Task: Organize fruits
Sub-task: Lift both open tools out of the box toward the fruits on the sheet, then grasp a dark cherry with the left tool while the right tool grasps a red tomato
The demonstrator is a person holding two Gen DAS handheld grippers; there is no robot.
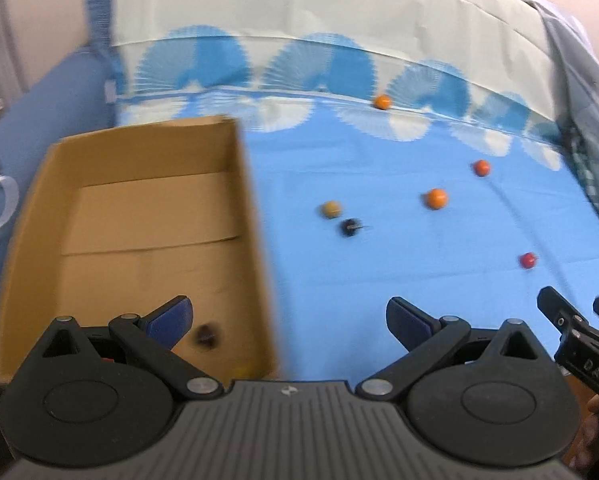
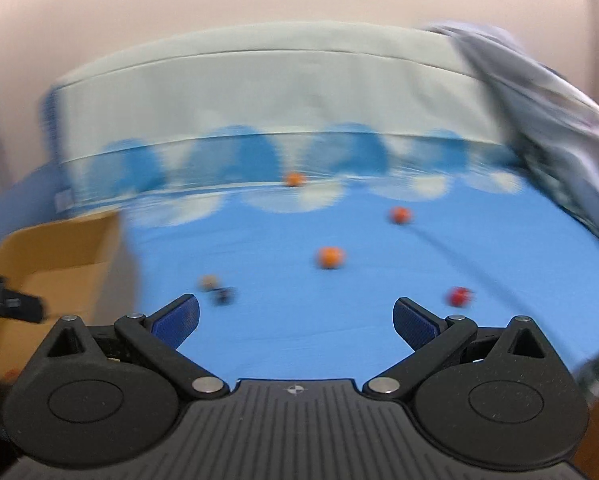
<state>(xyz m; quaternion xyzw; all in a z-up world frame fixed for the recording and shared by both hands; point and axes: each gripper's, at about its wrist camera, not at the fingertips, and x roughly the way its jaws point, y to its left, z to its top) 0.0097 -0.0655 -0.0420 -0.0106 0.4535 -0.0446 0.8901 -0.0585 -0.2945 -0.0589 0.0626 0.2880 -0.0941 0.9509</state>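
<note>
- The left tongs [image 1: 289, 318] are seen spread wide with nothing between the pads; one blue pad is set over the cardboard box [image 1: 235, 152], the other over the blue sheet [image 1: 339, 280].
- The right tongs [image 2: 295, 320] are likewise held wide apart and empty above the sheet.
- A dark fruit [image 1: 206, 335] is seen on the box floor, near the left pad; it is blurred.
- On the sheet, a red fruit [image 1: 527, 260] lies to the right; a black fruit [image 1: 349, 227] is found just beside a tan fruit [image 1: 331, 209]; an orange fruit [image 1: 436, 198] and a red-orange fruit [image 1: 481, 167] lie beyond.
- Farthest, a small orange fruit [image 1: 382, 102] is seen at the patterned border.
</note>
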